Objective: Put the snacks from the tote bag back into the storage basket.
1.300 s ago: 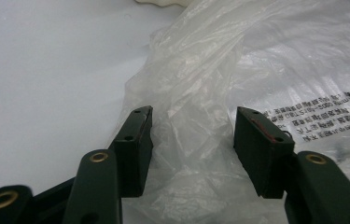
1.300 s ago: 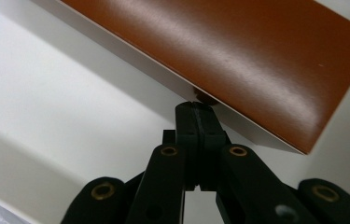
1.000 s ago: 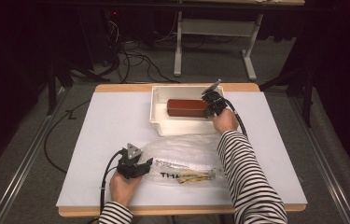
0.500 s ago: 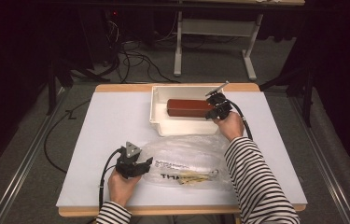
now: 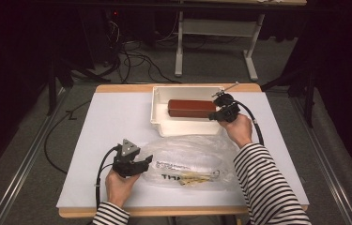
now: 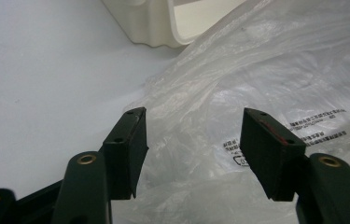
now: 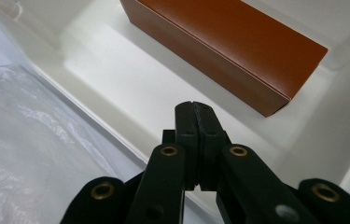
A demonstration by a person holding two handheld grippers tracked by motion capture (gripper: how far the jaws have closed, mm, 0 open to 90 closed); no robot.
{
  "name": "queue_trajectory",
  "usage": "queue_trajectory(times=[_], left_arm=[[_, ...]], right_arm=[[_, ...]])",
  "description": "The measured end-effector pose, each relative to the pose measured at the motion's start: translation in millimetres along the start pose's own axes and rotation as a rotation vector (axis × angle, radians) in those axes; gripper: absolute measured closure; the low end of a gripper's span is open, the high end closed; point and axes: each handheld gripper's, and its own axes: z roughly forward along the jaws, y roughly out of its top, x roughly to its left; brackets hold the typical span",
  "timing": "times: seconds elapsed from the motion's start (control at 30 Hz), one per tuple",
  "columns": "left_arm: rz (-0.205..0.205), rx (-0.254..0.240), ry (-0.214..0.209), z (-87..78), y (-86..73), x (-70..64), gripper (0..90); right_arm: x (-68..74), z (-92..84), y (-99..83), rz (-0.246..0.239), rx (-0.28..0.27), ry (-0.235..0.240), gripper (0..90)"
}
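Observation:
A clear plastic bag [image 5: 187,157] with printed text and pale sticks inside lies on the white mat near the front. My left gripper [image 5: 143,164] hovers at its left edge. In the left gripper view, my left gripper [image 6: 193,140] is open and its jaws have just been opening. The crinkled bag [image 6: 266,70] lies below and between them, unpinched. A brown box [image 5: 191,108] lies in the white tray [image 5: 159,105]. My right gripper [image 5: 212,117] is shut and empty by the box's right end. In the right gripper view, my right gripper [image 7: 194,112] hangs above the tray floor [image 7: 116,84] near the box [image 7: 219,32].
The white mat [image 5: 112,126] covers a wooden table. The tray corner [image 6: 149,23] stands just beyond the bag. The bag edge [image 7: 23,130] reaches the tray's near wall. Cables and a desk frame [image 5: 211,28] stand on the dark floor behind.
My right hand has drawn back toward the near right and risen, still shut. My left gripper has lifted slightly off the bag's left edge.

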Motion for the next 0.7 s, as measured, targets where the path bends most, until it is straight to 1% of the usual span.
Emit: queue_trajectory(times=[0.03, 0.07, 0.17, 0.43, 0.47, 0.5, 0.57, 0.63, 0.67, 0.7], left_arm=[[0.002, -0.002, 0.0, -1.0, 0.5, 0.0, 41.8], [0.003, -0.002, -0.001, -1.4, 0.7, 0.1, 41.9], [0.007, 0.004, -0.005, -2.3, 1.7, 1.0, 41.9], [-0.007, -0.012, -0.013, -5.9, 3.1, 2.0, 41.8], [-0.006, -0.009, -0.013, -6.7, 3.0, 2.2, 41.9], [-0.007, -0.009, -0.013, -7.4, 2.8, 2.4, 41.9], [-0.015, -0.008, -0.014, -9.3, 2.9, 2.8, 41.9], [-0.025, -0.007, -0.025, -11.7, 3.6, 2.7, 41.8], [-0.02, -0.007, -0.023, -13.2, 3.8, 2.7, 41.9], [-0.014, -0.006, -0.018, -14.5, 3.8, 2.9, 41.8]], right_arm=[[0.3, -1.1, -1.7, 0.002, -0.011, 0.008, 90.0], [0.3, -1.8, -3.9, 0.005, -0.008, 0.014, 90.0], [1.4, -4.5, -8.2, -0.012, -0.016, 0.016, 90.0], [7.1, -24.0, -16.5, -0.036, -0.045, 0.029, 88.7], [7.6, -26.9, -18.5, -0.033, -0.058, 0.031, 88.6], [7.4, -29.4, -21.3, -0.031, -0.076, 0.036, 88.5], [8.0, -32.7, -27.6, -0.021, -0.085, 0.049, 88.2], [8.1, -36.2, -36.1, -0.023, -0.097, 0.055, 87.7], [8.7, -37.7, -39.9, -0.015, -0.092, 0.062, 87.4], [9.0, -39.0, -43.7, -0.019, -0.093, 0.057, 87.2]])
